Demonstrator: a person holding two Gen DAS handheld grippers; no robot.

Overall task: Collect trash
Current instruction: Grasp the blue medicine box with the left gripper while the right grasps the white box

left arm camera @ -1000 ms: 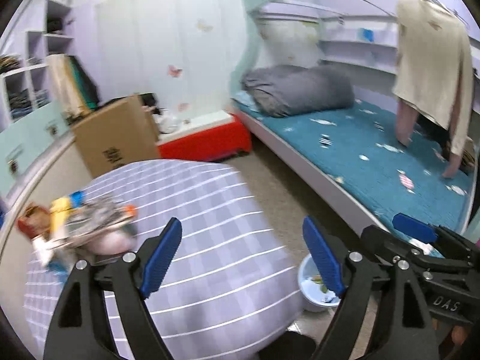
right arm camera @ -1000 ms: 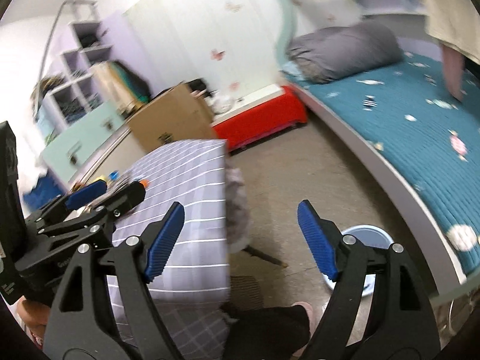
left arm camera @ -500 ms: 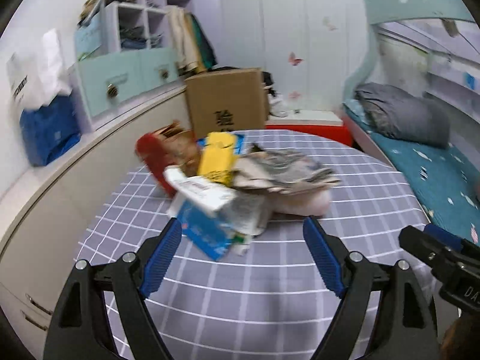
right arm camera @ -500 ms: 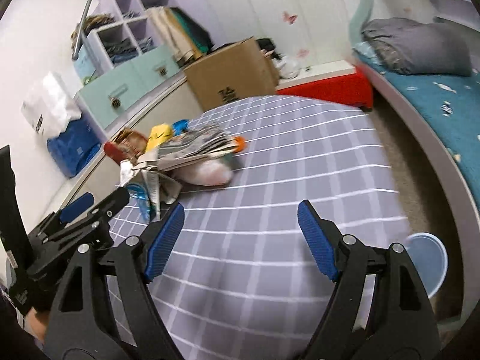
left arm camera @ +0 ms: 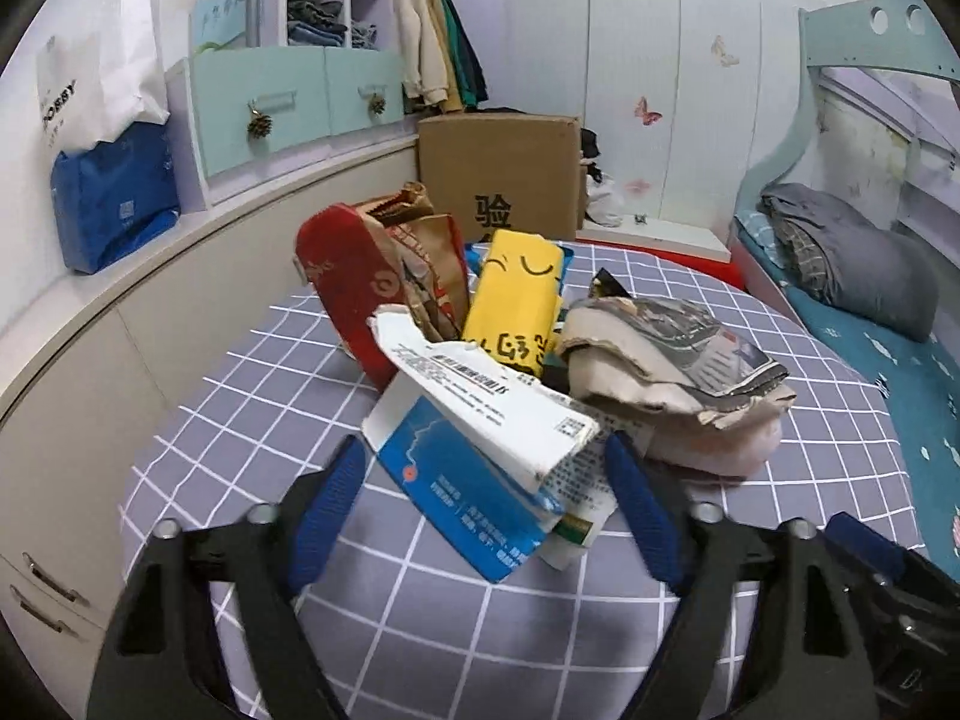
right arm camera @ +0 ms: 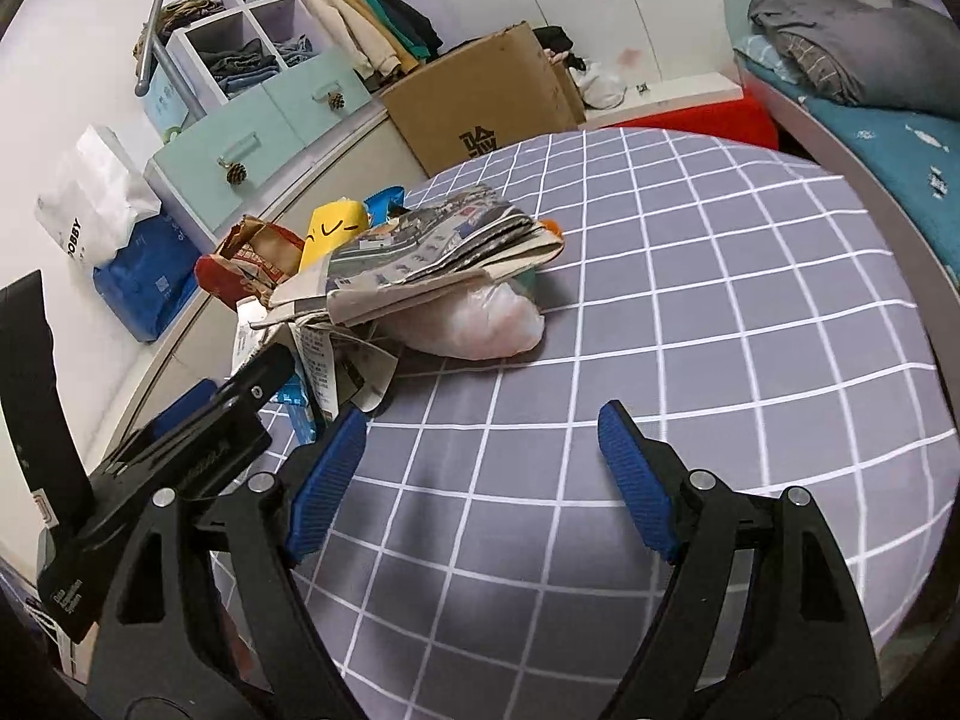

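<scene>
Table (left arm camera: 840,432): round top under a grey-lilac cloth with a white grid — it fills the near and middle ground of both views.
Trash pile (left arm camera: 516,354): heaped on the far-left part of the table, all pieces touching or overlapping.
Cardboard box (left arm camera: 504,171): stands beyond the table's far edge, against the wall units.
Red paper bag (left arm camera: 354,294): left side of the pile, tilted, crumpled brown paper at its mouth.
Folded newspaper (right arm camera: 444,252): lies across the top of the pile, resting on a pale pink plastic bag (right arm camera: 480,318).
Yellow packet (left arm camera: 516,306): upright in the pile's middle, between the red bag and the newspaper.
Blue-and-white carton (left arm camera: 474,462): torn open, at the near edge of the pile, tilted.
Left gripper (left arm camera: 486,507): jaws apart and just closing in, the carton's near end between them; pad contact cannot be confirmed.
Right gripper (right arm camera: 480,474): jaws spread wide over bare cloth, nothing between them — near and right of the pile.
</scene>
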